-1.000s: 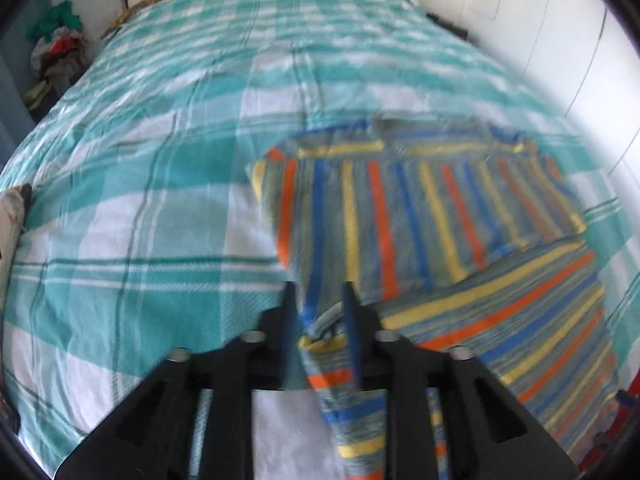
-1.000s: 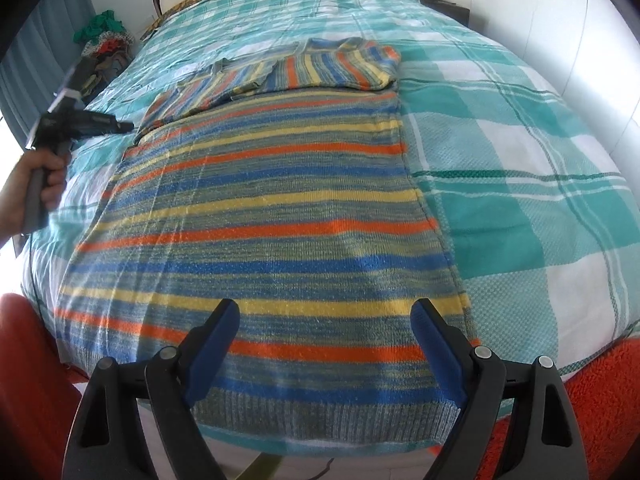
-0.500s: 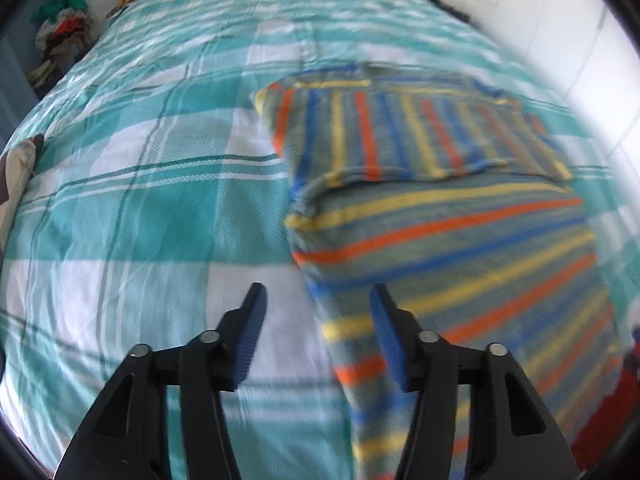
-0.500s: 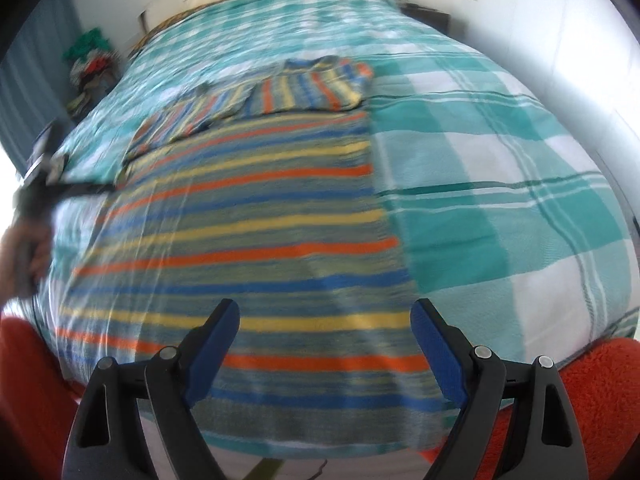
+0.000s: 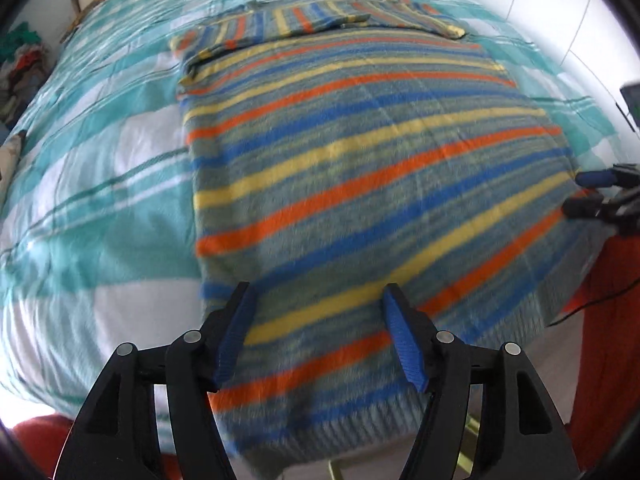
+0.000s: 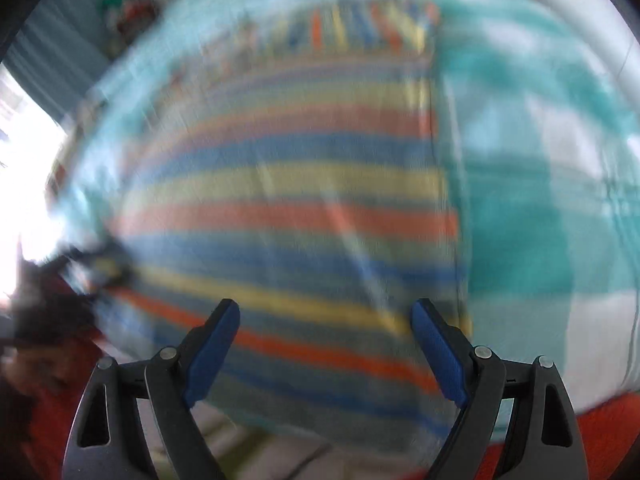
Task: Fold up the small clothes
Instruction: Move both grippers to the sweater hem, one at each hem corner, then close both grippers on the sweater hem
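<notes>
Left wrist view: left gripper (image 5: 316,336) jaws opening, nothing between the pads, hanging over the near hem of the sweater (image 5: 360,168). Sweater lies flat on the bed (image 5: 100,184), stripes running across, both sleeves folded over its far end. Its left edge is straight, with a broad band of bare plaid bedcover to the left. Near hem sits right at the bed's near edge; below it, red fabric (image 5: 608,320) and a thin dark cable at the right. Right gripper (image 5: 588,192) pokes in at the sweater's right edge, near corner; contact unclear. White wall (image 5: 560,20) beyond the right side of the bed, clothes pile (image 5: 20,60) far left.

Right wrist view, heavily blurred: right gripper (image 6: 324,356) jaws wide, nothing pinched, over the near right part of the sweater (image 6: 288,200). Sweater's right edge runs straight from near to far, just inside the right pad line; open bedcover (image 6: 540,180) to the right of it. Left gripper (image 6: 96,264) is a dark smear at the sweater's left edge. Bright window glare far left.
</notes>
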